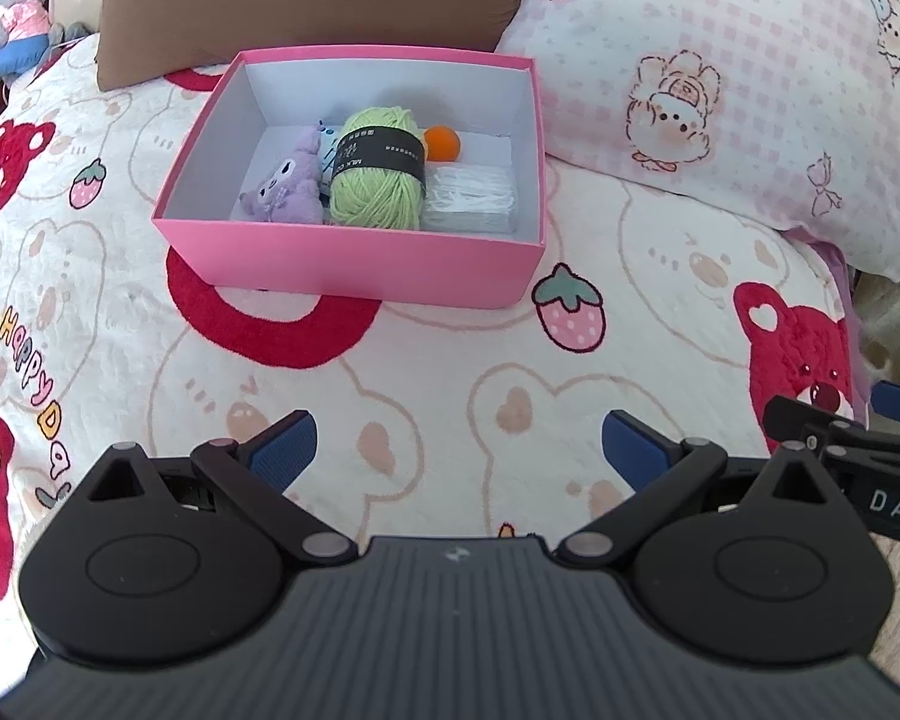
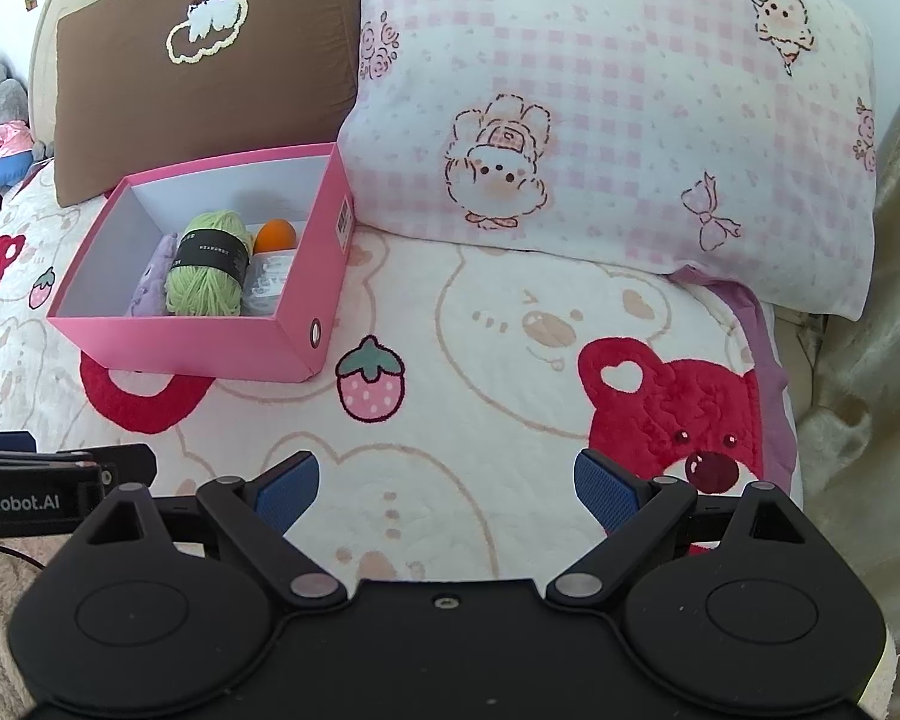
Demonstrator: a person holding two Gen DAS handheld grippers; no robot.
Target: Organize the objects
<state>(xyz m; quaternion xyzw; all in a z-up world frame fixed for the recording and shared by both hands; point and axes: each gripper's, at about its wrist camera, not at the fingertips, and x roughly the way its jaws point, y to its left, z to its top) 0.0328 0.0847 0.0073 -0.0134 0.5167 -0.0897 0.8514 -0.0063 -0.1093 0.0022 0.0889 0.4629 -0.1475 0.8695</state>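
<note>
A pink box [image 1: 354, 267] sits on the bed blanket, also in the right wrist view [image 2: 174, 348]. Inside lie a purple plush toy [image 1: 285, 186], a green yarn ball [image 1: 378, 180], an orange ball [image 1: 442, 143] and a clear plastic packet [image 1: 471, 201]. My left gripper [image 1: 459, 450] is open and empty, well in front of the box. My right gripper [image 2: 447, 489] is open and empty over the blanket, to the right of and nearer than the box. The right gripper's edge shows in the left wrist view [image 1: 858, 450].
A brown cushion [image 2: 204, 60] and a pink checked pillow [image 2: 600, 120] lean behind the box. Plush toys [image 1: 12, 12] sit at the far left. The bed's right edge meets a beige cover [image 2: 870, 360]. The white blanket [image 2: 480, 360] has bear and strawberry prints.
</note>
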